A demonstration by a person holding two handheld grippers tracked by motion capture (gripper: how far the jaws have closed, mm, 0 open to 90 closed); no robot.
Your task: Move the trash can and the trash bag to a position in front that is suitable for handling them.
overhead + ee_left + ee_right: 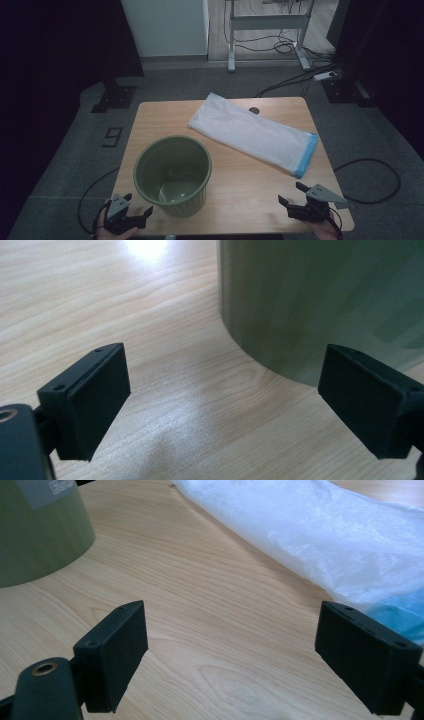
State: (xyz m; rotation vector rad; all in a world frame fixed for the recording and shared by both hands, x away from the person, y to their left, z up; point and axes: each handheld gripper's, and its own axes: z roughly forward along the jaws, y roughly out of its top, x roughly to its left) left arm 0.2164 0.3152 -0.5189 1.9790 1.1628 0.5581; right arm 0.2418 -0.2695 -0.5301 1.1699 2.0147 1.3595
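At the near edge of the surface [235, 200], at about seven o'clock: left hand-held gripper [131, 212], jaws spread wide, nothing between them, low over the wood just short of the green bin [172, 175]. At about five o'clock: right hand-held gripper [292, 196], likewise released and empty, aimed toward the white bag [252, 132].

Just beyond the left jaws, at roughly eight o'clock from the centre: green bin, upright, open-mouthed, apparently empty. Probably thin rigid plastic, light, smooth-walled, prone to sliding or tipping under a sideways push. Best pinched at the rim, one jaw inside and one outside; wall too broad to span.

Farther off, from centre out to two o'clock: white bag lying flat and folded, long axis on a diagonal, blue band [307, 155] at its nearer right end, apart from the bin. Likely a thin film liner: very light, limp, slippery, layers clinging together. Best taken at the blue-banded edge nearest the right jaws, with a firm pinch, since film slips easily.
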